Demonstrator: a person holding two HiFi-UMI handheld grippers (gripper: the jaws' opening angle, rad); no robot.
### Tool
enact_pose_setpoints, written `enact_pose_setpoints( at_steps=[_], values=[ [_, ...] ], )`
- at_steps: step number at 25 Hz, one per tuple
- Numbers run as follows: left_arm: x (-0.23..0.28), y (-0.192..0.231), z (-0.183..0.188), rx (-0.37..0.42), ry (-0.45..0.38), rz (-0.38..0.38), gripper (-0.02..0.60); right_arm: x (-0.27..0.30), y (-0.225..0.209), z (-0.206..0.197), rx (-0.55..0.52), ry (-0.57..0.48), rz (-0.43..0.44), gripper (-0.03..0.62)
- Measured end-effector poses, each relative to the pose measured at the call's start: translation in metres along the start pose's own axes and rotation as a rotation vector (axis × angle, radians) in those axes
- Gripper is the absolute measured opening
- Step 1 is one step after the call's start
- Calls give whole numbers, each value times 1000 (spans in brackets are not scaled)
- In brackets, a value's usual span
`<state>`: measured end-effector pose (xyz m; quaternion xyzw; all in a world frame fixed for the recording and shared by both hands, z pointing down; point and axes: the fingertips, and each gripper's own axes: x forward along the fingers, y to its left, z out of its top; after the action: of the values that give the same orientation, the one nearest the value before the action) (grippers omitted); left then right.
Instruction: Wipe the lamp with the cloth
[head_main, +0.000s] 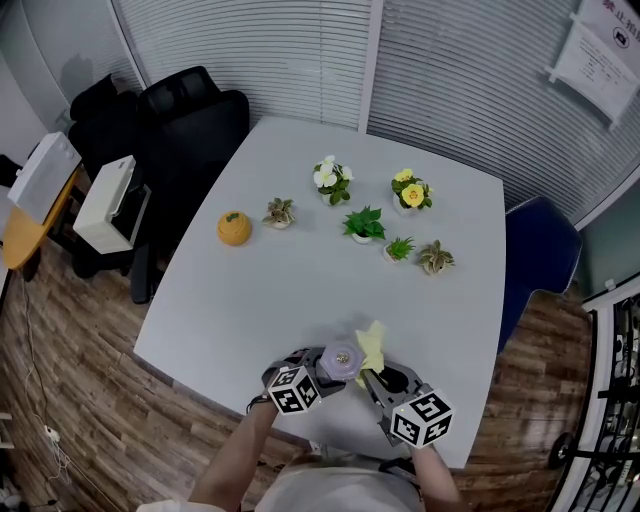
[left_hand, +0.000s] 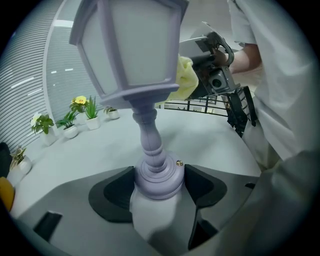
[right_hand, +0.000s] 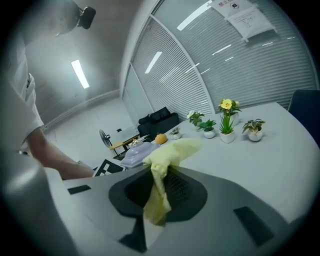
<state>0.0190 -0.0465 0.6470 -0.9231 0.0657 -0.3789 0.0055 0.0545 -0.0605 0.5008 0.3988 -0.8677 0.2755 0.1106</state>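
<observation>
Lamp (left_hand: 131, 50) may lever loose
Left gripper (left_hand: 159, 186) clamps its base; right gripper (right_hand: 162, 192), pinching cloth (right_hand: 165, 160) at its top, could push too hard.

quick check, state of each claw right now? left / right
Left claw: closed on the base of the lamp.
Right claw: closed on the yellow cloth.

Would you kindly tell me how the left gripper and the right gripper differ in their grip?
The left gripper is shut on a rigid, pale purple lantern-shaped lamp; the right gripper is shut on a soft yellow cloth. The left jaws stand apart around the lamp's round base; the right jaws nearly meet on the thin cloth. Both hold something over the grey table's near edge.
</observation>
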Motion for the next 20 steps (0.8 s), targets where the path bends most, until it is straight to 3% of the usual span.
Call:
enact_pose_setpoints(
  at_steps=[11, 20],
  values=[
    [-1, 4, -1, 6, -3, 6, 324, 18, -10, -7, 109, -12, 35, 57],
    [1, 4, 0, 6, -5, 8, 323, 14, -19, 16, 244, -158, 83, 57]
  ],
)
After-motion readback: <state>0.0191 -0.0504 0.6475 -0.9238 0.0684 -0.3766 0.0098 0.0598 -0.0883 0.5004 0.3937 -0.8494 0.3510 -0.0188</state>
